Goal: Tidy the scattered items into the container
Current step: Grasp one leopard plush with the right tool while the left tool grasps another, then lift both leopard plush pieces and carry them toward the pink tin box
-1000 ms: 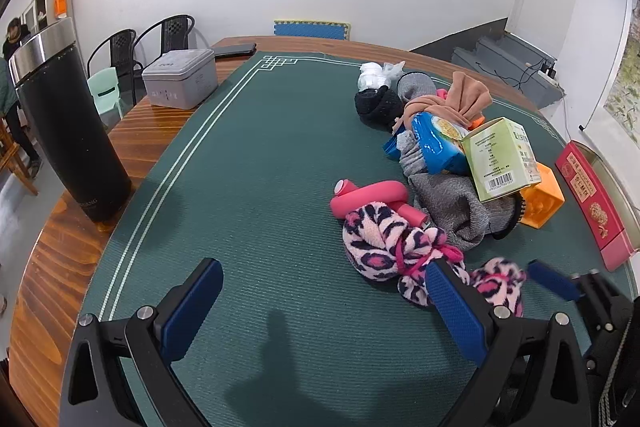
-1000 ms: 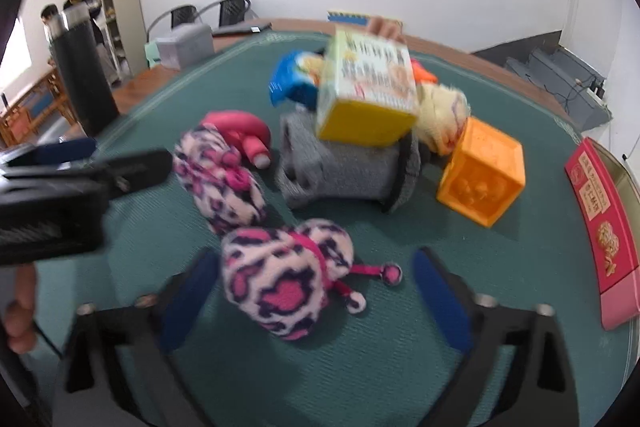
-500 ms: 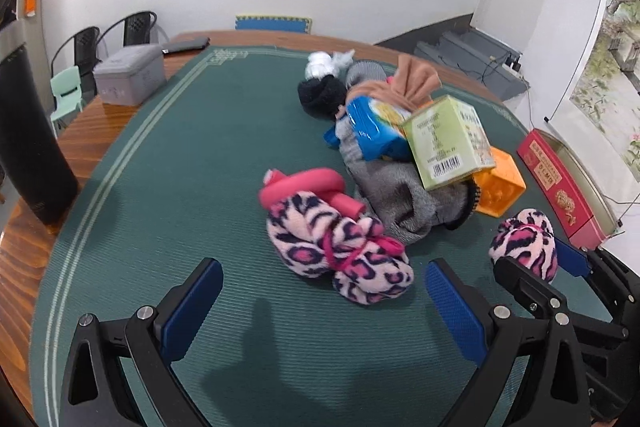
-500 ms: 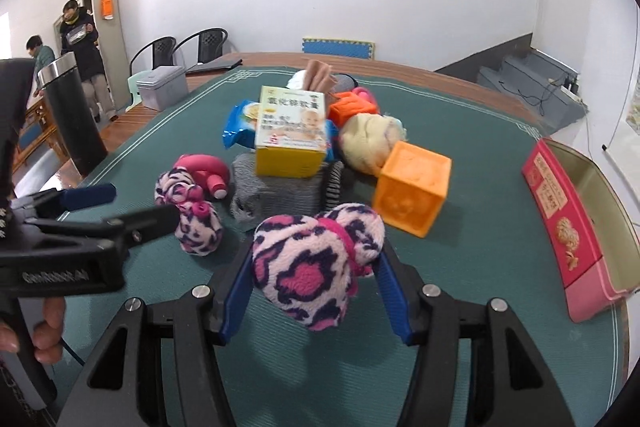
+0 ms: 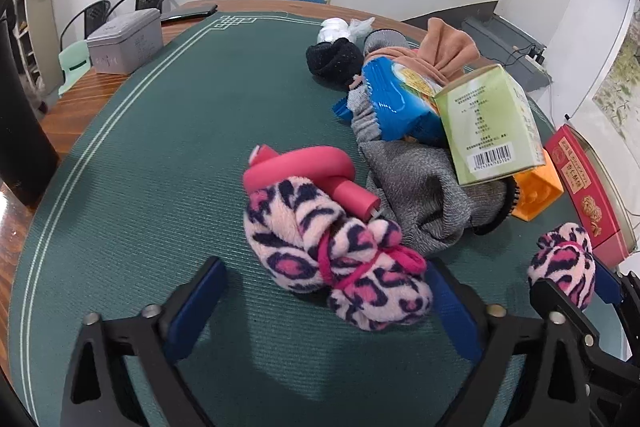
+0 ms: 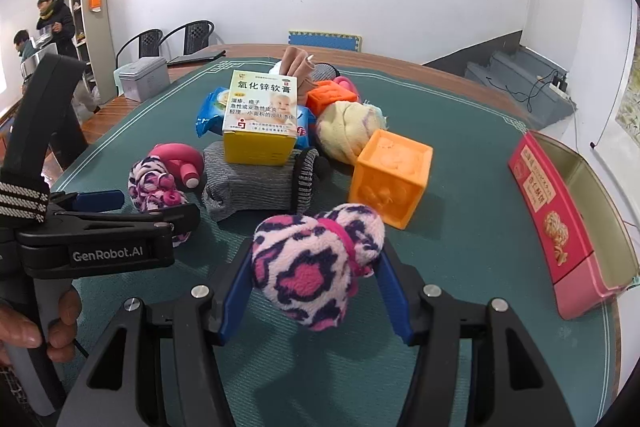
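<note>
Your left gripper has its fingers spread wide, nothing held. A pink leopard sock bundle lies on the green mat between those fingers, nearer the right one, which it hides in part; whether it touches is unclear. A pink roller sits touching the bundle's far side. Gripper is low over the mat, pointing at the pile. In the right wrist view your left hand wraps its handle at the lower left.

Past the roller comes the pile: grey sock, blue snack pack on top of it, green-sided box leaning on both, black sock ball and tan cloth behind. An orange cube is just right of the grey sock, a yellow plush ball behind it. A grey tin stands well apart at the mat's far left edge.

Your right gripper is closed onto a second leopard sock ball; both blue pads press its sides and it is lifted off the mat. Gripper is level, facing the pile, beside your left one.

The red tray sits at the right edge of the mat, open top facing up, well apart from the held ball. The orange cube is between the ball and the pile, not between ball and tray.
</note>
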A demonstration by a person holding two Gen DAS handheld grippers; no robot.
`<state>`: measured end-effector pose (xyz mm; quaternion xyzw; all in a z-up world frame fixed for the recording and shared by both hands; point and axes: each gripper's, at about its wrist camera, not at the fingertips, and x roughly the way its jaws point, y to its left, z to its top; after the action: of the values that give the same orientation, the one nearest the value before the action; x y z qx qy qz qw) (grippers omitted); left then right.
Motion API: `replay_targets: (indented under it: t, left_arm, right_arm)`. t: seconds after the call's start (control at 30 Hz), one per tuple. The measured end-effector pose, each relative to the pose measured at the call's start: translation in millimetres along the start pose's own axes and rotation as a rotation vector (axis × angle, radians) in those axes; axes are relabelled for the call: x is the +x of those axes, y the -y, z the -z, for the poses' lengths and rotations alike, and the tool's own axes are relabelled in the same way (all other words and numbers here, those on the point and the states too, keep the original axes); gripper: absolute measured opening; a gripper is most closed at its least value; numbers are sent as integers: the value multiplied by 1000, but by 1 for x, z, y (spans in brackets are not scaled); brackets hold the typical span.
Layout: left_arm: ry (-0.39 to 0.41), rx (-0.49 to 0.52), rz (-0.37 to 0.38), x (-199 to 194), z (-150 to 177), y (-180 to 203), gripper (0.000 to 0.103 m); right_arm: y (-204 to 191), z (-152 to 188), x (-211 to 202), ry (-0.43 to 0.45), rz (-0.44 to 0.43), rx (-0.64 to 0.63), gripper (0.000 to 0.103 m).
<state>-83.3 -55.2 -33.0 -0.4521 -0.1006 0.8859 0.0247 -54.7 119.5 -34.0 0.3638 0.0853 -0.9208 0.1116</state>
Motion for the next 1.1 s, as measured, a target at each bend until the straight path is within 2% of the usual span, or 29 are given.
replay_targets:
  t: [0.03,0.07,0.13,0.2,0.27,0.43,0.67,1.1]
  left_arm:
    - [5,10,-5,-1,1,1,85]
    - [11,20,-11,-2,2,3,72]
    - [9,37,-6,-5,6,5,61]
    - [11,45,-1,-7,9,5,44]
    - [11,40,11,-11,11,4,40]
    - [56,28,13,-27,14,1,35]
    - [189,66,10,-62,16,7,35]
    - [183,77,23,-60,16,9,35]
  right_arm:
    - [-1,0,-1,0,-2,-3,62]
    - [-2,0,0,2,-4,-6,62]
    - [-3,-1,1,6,-6,-10,62]
    - [-4,-1,1,10,-8,-12,62]
    - [-4,-1,3,7,-7,-10,62]
    - [-2,-1,2,12,-9,0,62]
    - [1,-2,-1,33,-9,21,62]
    - [6,-2,3,25,-14,43,62]
